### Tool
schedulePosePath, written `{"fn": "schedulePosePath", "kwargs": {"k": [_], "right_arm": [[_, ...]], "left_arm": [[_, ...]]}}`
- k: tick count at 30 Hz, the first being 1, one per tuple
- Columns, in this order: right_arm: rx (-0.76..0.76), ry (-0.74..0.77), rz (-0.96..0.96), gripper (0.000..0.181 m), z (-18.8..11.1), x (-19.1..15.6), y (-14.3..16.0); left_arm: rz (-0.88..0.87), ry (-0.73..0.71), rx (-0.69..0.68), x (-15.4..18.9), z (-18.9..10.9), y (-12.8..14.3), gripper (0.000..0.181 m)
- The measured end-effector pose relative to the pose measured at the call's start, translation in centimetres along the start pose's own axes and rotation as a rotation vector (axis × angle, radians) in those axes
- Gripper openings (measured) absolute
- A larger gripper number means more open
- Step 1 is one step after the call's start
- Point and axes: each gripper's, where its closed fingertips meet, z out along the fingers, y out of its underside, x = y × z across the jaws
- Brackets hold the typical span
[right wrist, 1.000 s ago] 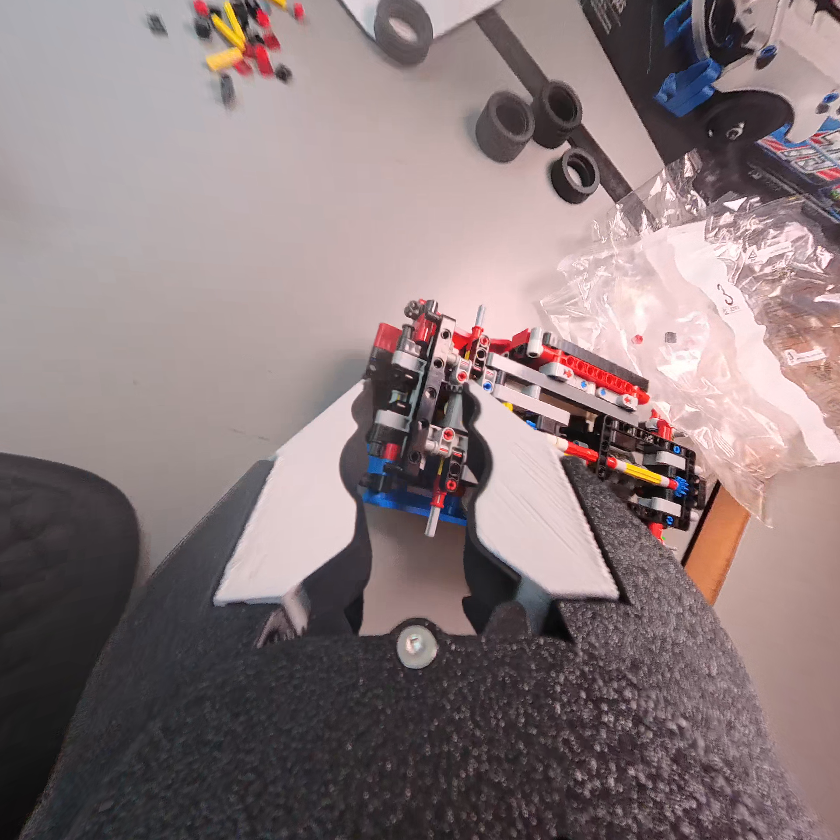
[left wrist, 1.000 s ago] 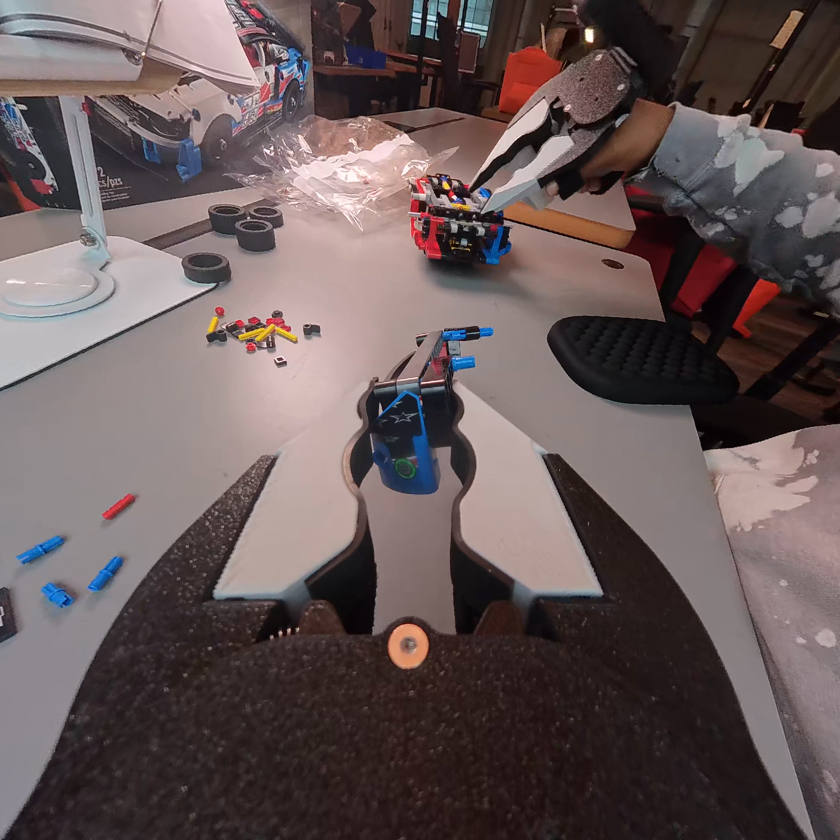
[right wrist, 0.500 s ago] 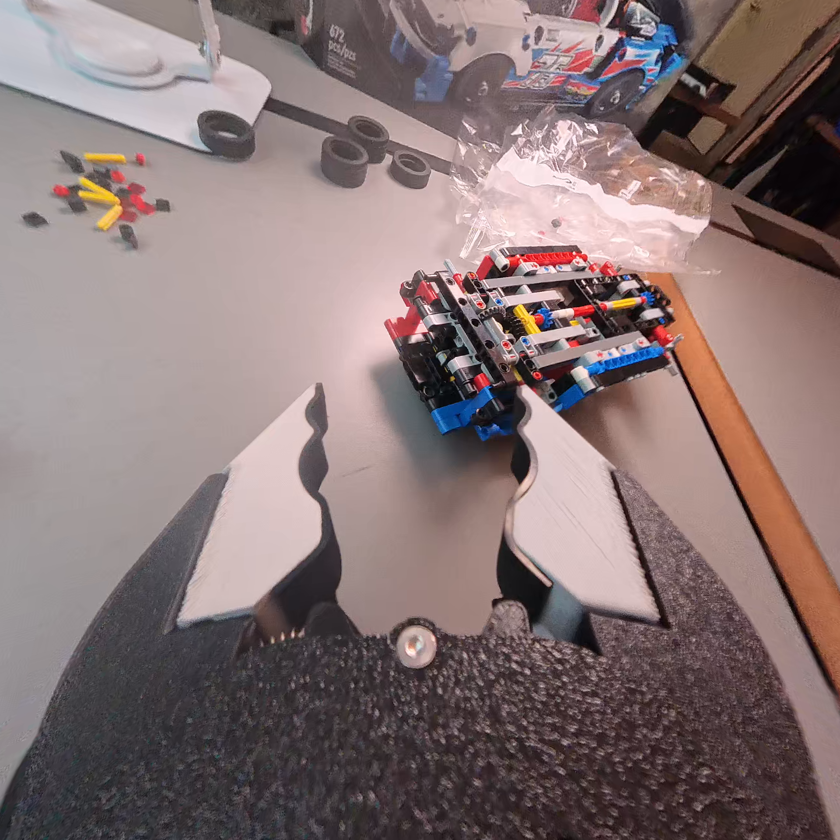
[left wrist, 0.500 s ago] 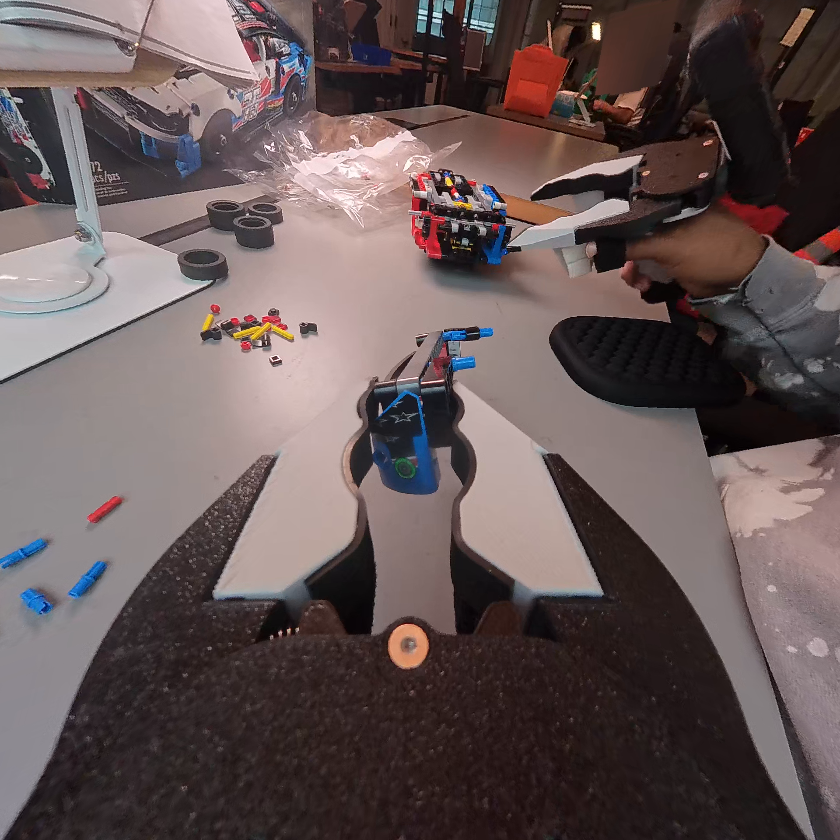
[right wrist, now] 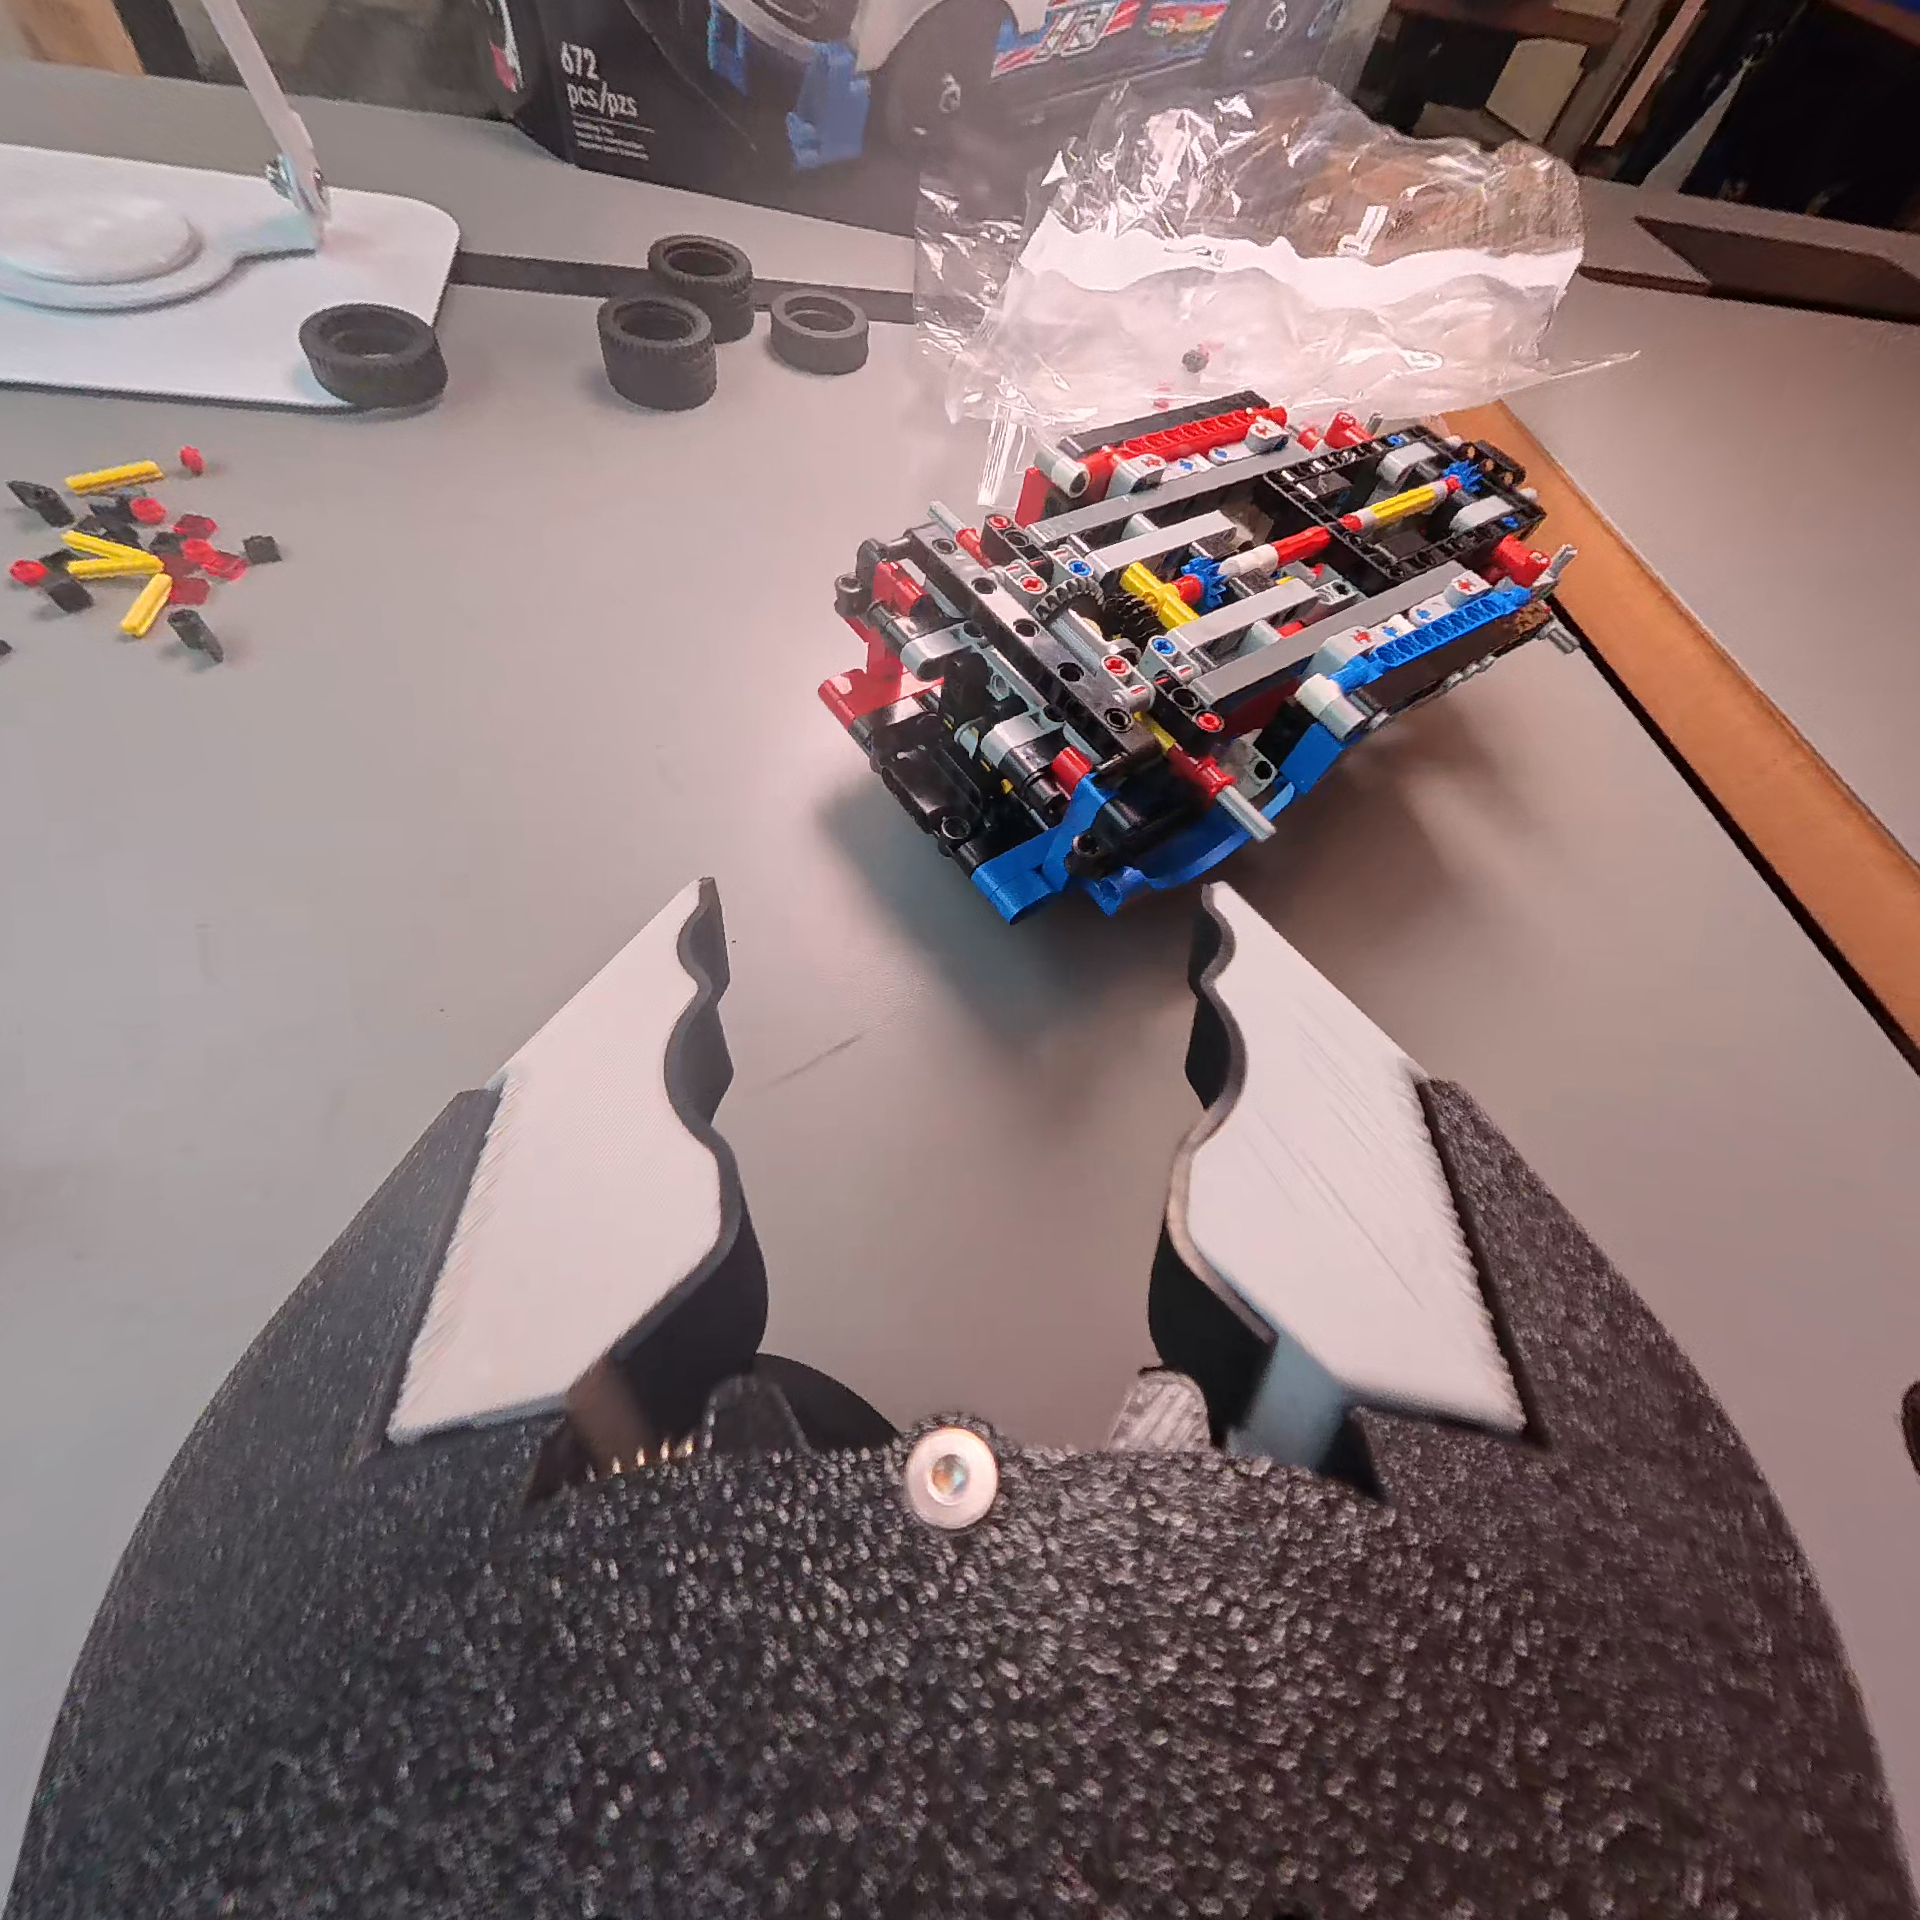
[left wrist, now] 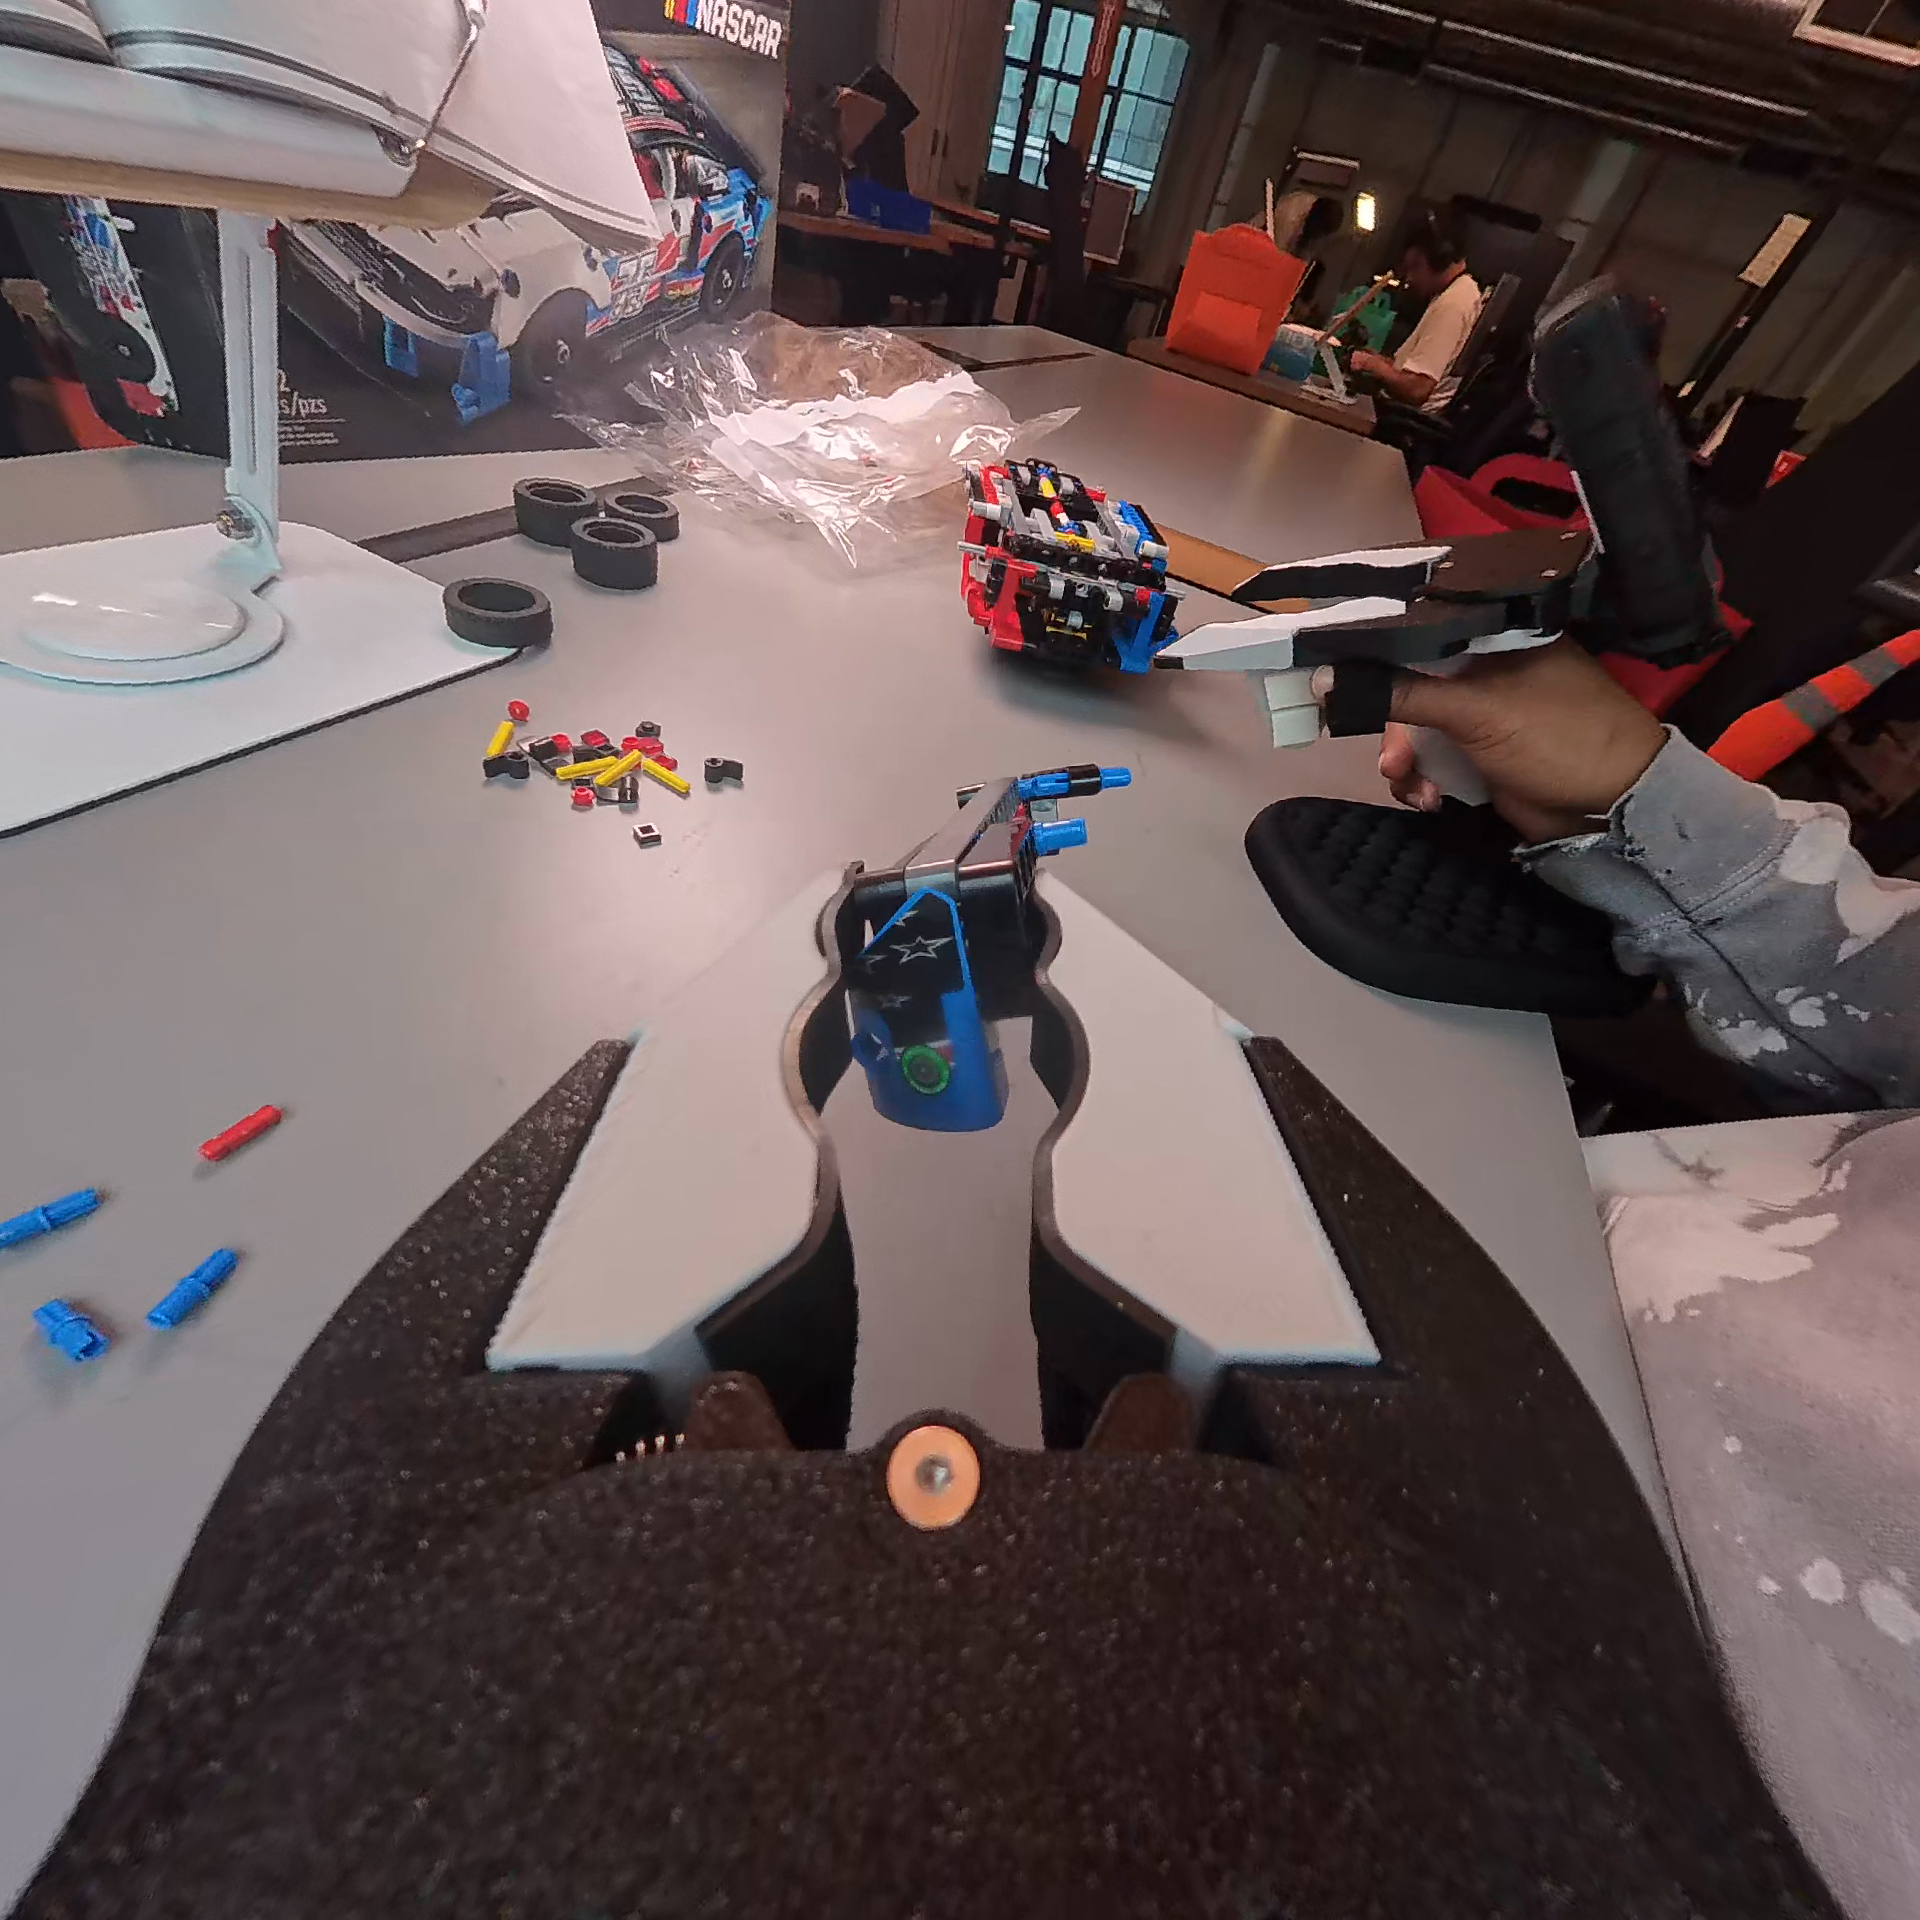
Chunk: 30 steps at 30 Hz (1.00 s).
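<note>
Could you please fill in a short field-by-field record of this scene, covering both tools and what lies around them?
left tool: shut on blue and black brick sub-assembly, above the grey table
right tool: open, empty, just short of the brick car chassis
chassis state: lying on the table, gears and beams facing up
behind chassis: crumpled clear plastic bag
loose tyres: four, black, near the white stand base
small parts pile: yellow, red, black
loose pins: blue and red, left of the left tool
</note>
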Motion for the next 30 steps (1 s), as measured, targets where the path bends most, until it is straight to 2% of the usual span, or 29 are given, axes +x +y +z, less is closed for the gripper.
{"fn": "schedulePosePath", "kwargs": {"k": [6, 9, 11, 14, 18, 20, 23, 26, 30], "right_arm": [[0.021, -0.016, 0.016, 0.09, -0.5, 0.0, -0.2], [0.082, -0.068, -0.012, 0.086, -1.1, -1.2, -1.5], [0.137, -0.188, -0.051, 0.084, -1.6, -3.9, -2.9], [0.188, -0.447, -0.149, 0.08, -3.2, -10.2, -4.4], [0.227, -0.858, -0.279, 0.075, -7.8, -19.2, -4.9], [0.246, -0.972, -0.383, 0.075, -9.5, -21.9, -4.7], [0.277, -1.017, -0.575, 0.074, -9.7, -23.7, -4.1], [0.306, -1.007, -0.706, 0.07, -8.4, -24.4, -3.7], [0.306, -1.006, -0.758, 0.061, -6.4, -25.1, -3.4]], "left_arm": [[0.005, 0.003, -0.007, 0.1, 0.1, 0.2, 0.028], [0.018, 0.001, -0.004, 0.2, 0.2, 0.1, 0.027], [0.028, 0.002, 0.007, 0.3, 0.2, -0.1, 0.027], [0.058, 0.008, 0.032, 0.5, 0.4, -0.5, 0.027], [0.131, -0.016, 0.049, 0.5, 0.8, -0.8, 0.027], [0.193, -0.025, 0.059, 0.7, 1.0, -0.9, 0.027], [0.281, -0.028, 0.073, 1.3, 1.2, -1.0, 0.027], [0.322, -0.036, 0.072, 1.4, 1.4, -0.9, 0.028], [0.328, -0.045, 0.066, 1.1, 1.6, -0.7, 0.028]]}}
